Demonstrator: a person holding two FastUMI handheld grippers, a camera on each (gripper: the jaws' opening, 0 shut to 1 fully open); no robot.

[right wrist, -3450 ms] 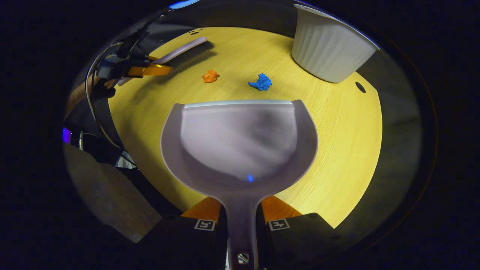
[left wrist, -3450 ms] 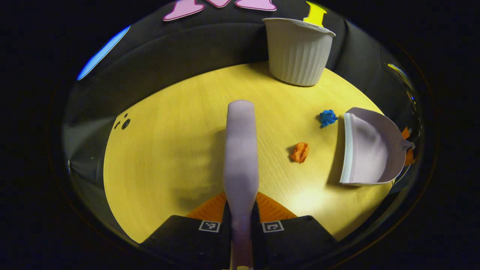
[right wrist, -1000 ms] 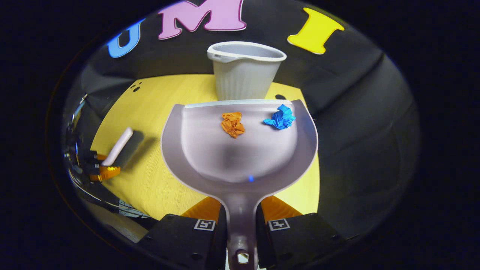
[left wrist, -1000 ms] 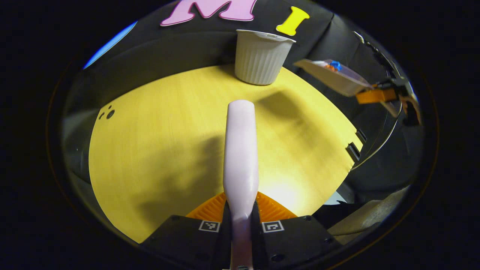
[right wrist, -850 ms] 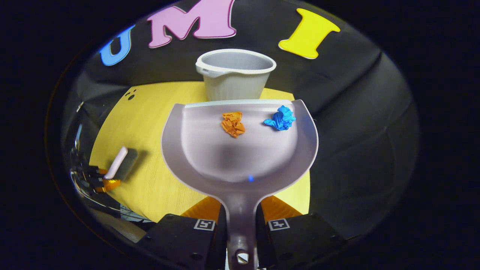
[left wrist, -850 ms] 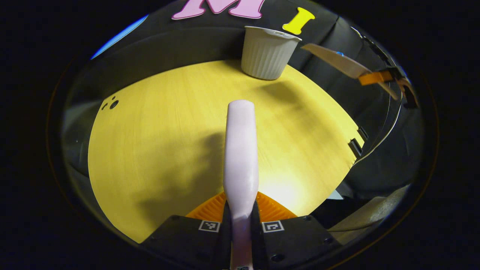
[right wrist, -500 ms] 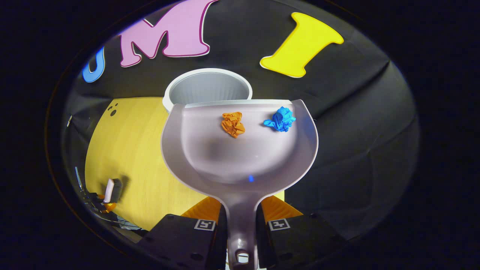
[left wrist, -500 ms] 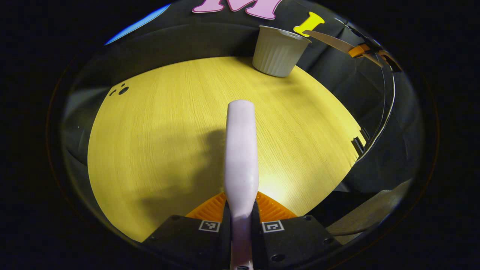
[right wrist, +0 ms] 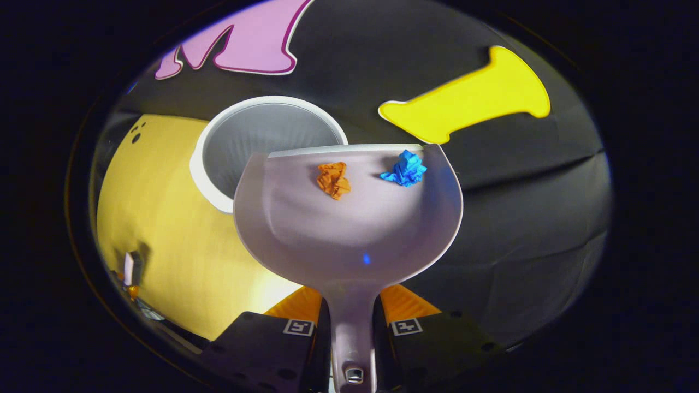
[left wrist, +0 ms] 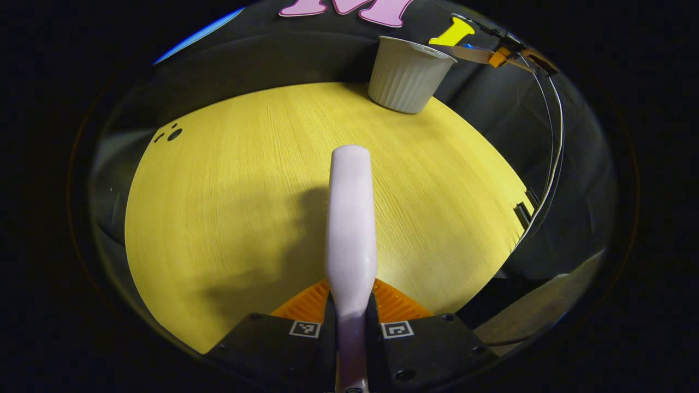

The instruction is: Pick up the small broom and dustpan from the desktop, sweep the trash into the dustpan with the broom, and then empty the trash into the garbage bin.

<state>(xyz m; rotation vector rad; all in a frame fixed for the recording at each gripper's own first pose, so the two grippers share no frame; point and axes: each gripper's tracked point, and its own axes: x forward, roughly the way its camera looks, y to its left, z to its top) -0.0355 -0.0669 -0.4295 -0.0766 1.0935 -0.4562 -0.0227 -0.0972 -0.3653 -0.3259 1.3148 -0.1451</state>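
Note:
My right gripper [right wrist: 352, 322] is shut on the handle of the pale lilac dustpan [right wrist: 349, 229], held up in the air. An orange paper ball [right wrist: 333, 179] and a blue paper ball [right wrist: 404, 168] lie near the pan's front lip. The lip hangs over the right side of the white ribbed garbage bin [right wrist: 262, 142], whose open mouth faces me. My left gripper [left wrist: 352, 322] is shut on the handle of the small lilac broom [left wrist: 351, 218], held low over the yellow desktop [left wrist: 229, 180]. In the left gripper view the dustpan [left wrist: 464, 52] sits edge-on beside the bin [left wrist: 407, 76].
The round yellow desktop has small holes near its far left edge [left wrist: 172, 134] and a slot at its right edge [left wrist: 524, 207]. Black cloth walls stand close behind the bin. A cable [left wrist: 554, 136] trails down from the right gripper.
The right gripper carried the dustpan up and forward until its lip reached over the bin's mouth. Both paper balls slid slightly toward the lip. The broom stayed almost still.

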